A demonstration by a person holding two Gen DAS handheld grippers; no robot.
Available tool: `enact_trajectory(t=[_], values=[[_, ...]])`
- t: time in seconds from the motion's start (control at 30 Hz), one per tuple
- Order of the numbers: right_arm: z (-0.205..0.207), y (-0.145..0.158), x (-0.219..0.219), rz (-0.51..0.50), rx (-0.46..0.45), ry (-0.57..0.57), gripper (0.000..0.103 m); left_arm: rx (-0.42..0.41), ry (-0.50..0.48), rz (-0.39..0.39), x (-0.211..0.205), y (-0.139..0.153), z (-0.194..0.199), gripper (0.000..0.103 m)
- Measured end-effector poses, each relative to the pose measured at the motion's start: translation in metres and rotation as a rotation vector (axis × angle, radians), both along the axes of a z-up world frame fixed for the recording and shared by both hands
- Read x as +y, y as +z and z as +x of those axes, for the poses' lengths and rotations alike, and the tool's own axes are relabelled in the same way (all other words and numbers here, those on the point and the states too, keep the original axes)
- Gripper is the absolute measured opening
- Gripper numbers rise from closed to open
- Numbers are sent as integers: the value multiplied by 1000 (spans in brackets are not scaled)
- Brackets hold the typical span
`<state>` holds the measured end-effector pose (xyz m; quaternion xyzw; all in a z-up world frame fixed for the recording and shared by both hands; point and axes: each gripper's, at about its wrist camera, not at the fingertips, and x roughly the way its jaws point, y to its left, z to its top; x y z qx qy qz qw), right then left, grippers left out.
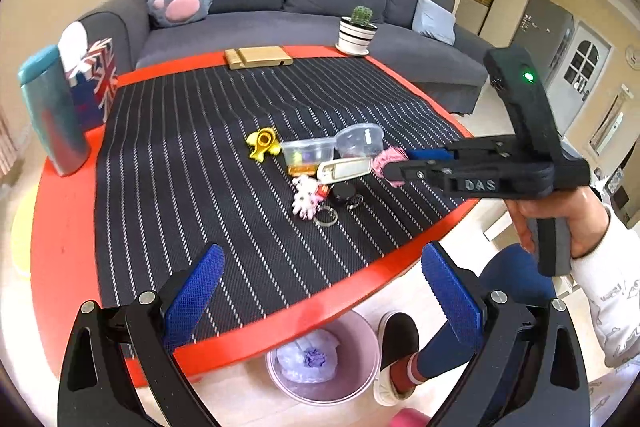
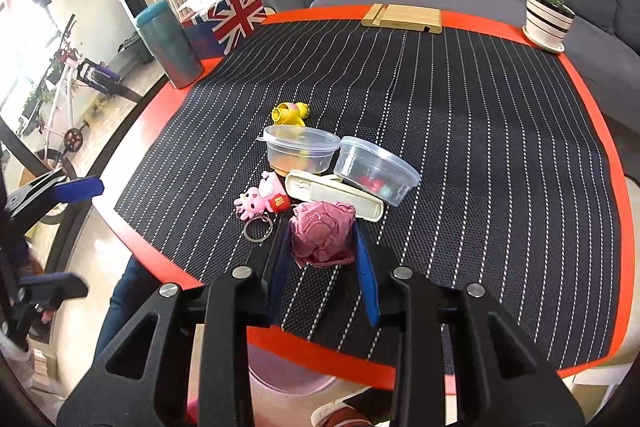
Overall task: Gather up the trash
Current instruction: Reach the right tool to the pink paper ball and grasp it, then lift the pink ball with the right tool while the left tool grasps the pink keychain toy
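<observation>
My right gripper (image 2: pixel 323 239) is shut on a crumpled pink paper ball (image 2: pixel 323 237) and holds it just above the striped mat, near the table's front edge. In the left wrist view the same gripper (image 1: pixel 394 163) reaches in from the right with the pink ball (image 1: pixel 386 163) between its blue pads. My left gripper (image 1: pixel 320 291) is open and empty, above the table's near edge. A pink waste bin (image 1: pixel 324 359) with crumpled purple and white paper in it stands on the floor below the table edge.
On the mat lie two clear plastic tubs (image 2: pixel 300 147) (image 2: pixel 376 169), a cream case (image 2: pixel 332 193), a pink keychain toy (image 2: pixel 262 201) and a yellow toy (image 2: pixel 290 113). A teal tumbler (image 2: pixel 170 43), a flag tissue box (image 2: pixel 226 17), a wooden stand (image 2: pixel 402 17) and a potted cactus (image 2: pixel 548 15) line the far rim.
</observation>
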<state>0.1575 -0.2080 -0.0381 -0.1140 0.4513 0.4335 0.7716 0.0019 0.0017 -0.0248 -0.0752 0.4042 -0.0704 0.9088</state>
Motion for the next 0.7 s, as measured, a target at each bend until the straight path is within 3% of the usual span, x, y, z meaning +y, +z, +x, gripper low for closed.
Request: enact_trajectory(t=[0.27, 0.7], values=[[-7, 5, -22, 30, 6, -17, 31, 33, -49, 24, -6, -4, 33, 95], [-5, 5, -51, 50, 12, -58, 31, 132, -117, 78, -5, -34, 83, 95]])
